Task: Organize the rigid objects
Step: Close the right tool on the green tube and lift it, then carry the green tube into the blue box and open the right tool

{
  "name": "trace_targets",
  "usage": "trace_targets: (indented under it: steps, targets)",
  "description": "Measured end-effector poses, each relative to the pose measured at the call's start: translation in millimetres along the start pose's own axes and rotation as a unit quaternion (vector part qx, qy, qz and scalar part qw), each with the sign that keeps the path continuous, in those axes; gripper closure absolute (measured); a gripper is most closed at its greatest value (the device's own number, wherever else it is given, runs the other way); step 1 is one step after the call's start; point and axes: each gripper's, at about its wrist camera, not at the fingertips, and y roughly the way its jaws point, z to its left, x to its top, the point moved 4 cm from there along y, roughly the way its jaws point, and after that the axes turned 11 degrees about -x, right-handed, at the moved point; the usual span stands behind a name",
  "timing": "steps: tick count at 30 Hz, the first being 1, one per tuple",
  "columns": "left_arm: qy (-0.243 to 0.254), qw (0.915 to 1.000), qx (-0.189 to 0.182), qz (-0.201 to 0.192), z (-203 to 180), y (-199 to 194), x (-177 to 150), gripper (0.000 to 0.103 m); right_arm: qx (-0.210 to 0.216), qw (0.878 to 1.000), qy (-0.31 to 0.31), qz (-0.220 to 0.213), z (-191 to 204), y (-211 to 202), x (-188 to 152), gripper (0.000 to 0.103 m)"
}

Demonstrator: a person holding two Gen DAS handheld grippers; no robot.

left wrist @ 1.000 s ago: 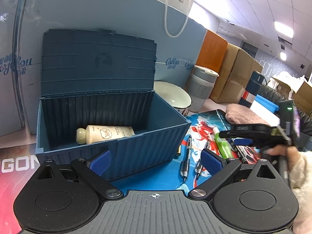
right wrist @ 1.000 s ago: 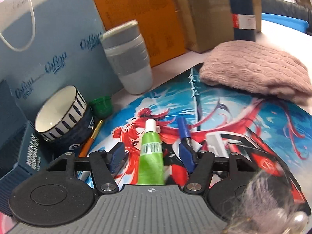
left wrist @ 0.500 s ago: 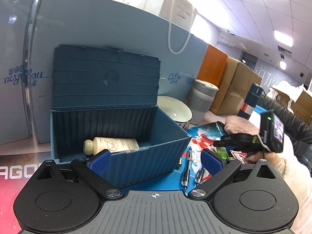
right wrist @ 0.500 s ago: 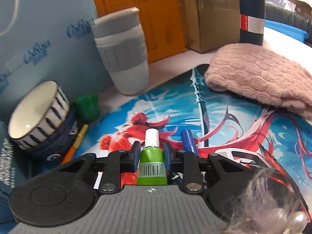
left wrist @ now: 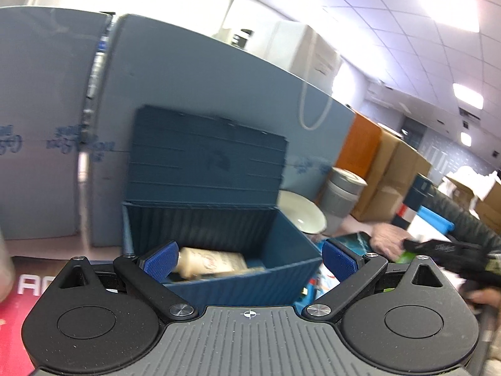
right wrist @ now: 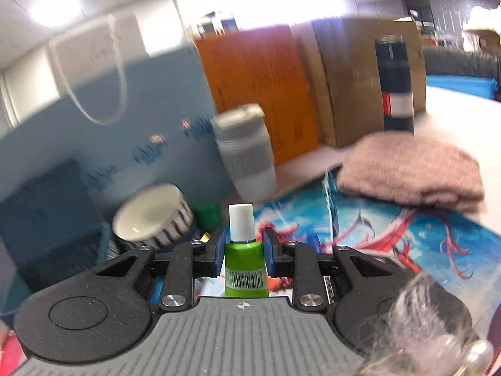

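My right gripper [right wrist: 242,250] is shut on a green tube with a white cap [right wrist: 245,260] and holds it lifted above the printed mat [right wrist: 391,241]. In the left wrist view the right gripper [left wrist: 444,250] shows at the far right. My left gripper [left wrist: 249,258] is open and empty, in front of the open dark blue storage box [left wrist: 219,219]. A cream bottle [left wrist: 209,263] lies inside the box. The box lid [left wrist: 206,169] stands upright. The box also shows at the left of the right wrist view [right wrist: 47,206].
A striped bowl [right wrist: 153,219], a green cap [right wrist: 208,216] and a grey cup [right wrist: 247,156] stand behind the mat. A pink knitted cloth [right wrist: 413,172] lies at the right. Blue bags [left wrist: 172,109] and cardboard boxes [right wrist: 350,78] line the back.
My right gripper closed on the green tube and lifted it off the mat. The left gripper rose and tilted upward, staying open in front of the box.
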Motion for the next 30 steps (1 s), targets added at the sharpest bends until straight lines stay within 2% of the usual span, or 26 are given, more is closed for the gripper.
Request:
trace_targets:
  steps: [4,7,15,21,25,30]
  targets:
    - [-0.013,0.9996,0.023,-0.012,15,-6,5,0.003,0.013,0.998,-0.004,-0.058,18,-29,19,0.08]
    - [-0.028,0.9976,0.058,-0.026,30,-15,10,0.003,0.023,0.995,-0.012,-0.094,34,-41,32,0.08]
    - [-0.067,0.9932,0.086,-0.041,64,-29,16,0.003,0.112,0.988,0.006,-0.104,87,-56,54,0.08]
    - [-0.074,0.9912,0.1,-0.045,73,-33,15,0.003,0.184,0.978,0.003,-0.096,141,-62,48,0.08]
    - [-0.074,0.992,0.098,-0.029,77,-28,13,0.003,0.215,0.975,-0.001,-0.06,174,-47,30,0.08]
    - [-0.071,0.9919,0.103,-0.024,79,-27,11,0.003,0.228,0.974,0.001,-0.009,201,-21,2,0.08]
